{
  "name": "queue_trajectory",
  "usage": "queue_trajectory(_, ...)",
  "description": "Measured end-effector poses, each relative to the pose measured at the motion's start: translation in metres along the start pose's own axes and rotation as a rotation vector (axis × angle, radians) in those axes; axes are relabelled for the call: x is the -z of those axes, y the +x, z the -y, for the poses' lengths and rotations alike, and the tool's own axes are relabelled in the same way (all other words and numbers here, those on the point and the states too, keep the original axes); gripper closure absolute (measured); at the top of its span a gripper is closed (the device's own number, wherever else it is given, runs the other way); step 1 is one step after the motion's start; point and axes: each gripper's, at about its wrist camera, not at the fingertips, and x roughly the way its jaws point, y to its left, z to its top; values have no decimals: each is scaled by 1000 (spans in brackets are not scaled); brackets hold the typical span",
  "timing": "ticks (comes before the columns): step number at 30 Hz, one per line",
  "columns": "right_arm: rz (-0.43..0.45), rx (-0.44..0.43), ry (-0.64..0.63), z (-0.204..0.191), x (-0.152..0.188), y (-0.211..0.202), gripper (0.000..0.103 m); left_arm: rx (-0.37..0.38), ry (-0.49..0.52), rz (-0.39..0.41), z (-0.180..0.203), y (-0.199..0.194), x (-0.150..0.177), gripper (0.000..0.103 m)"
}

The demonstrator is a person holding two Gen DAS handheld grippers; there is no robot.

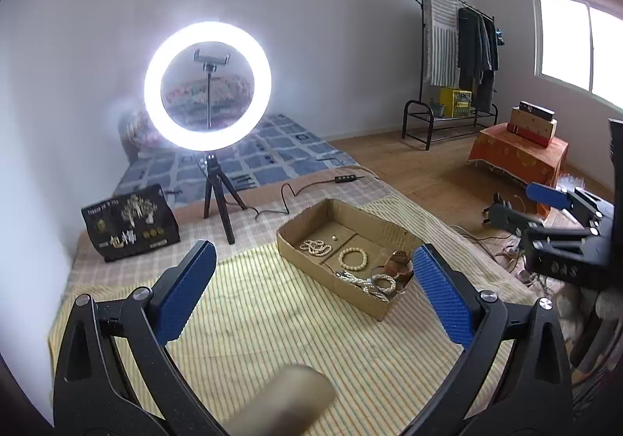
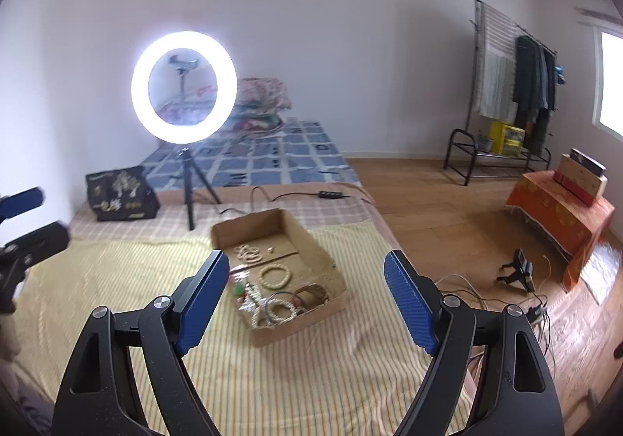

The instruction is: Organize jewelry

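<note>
A shallow cardboard box lies on the striped yellow cloth. It holds a white bead strand, a cream bead bracelet, a small stud and a tangle of bangles and chains at its near end. My left gripper hovers open in front of the box, nothing between its blue pads. My right gripper is also open and empty, just short of the box and its bracelet. A black display stand with gold pieces stands at the back left.
A lit ring light on a tripod stands behind the box, its cable trailing across the bed. The bed's right edge drops to a wooden floor with wires. A blurred tan shape sits close to the left lens.
</note>
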Motion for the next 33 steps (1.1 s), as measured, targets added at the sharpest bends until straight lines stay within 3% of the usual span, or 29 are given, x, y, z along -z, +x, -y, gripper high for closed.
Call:
queue_trajectory(7, -27, 9, 98, 11, 2, 18, 21, -24, 8, 1, -3, 4, 7, 0)
queue_trajectory(19, -32, 34, -21, -14, 9, 21, 21, -48, 43, -22, -1, 6, 18, 0)
queue_trajectory(33, -39, 63, -23, -8, 11, 22, 21, -44, 32, -28, -2, 5, 22, 0)
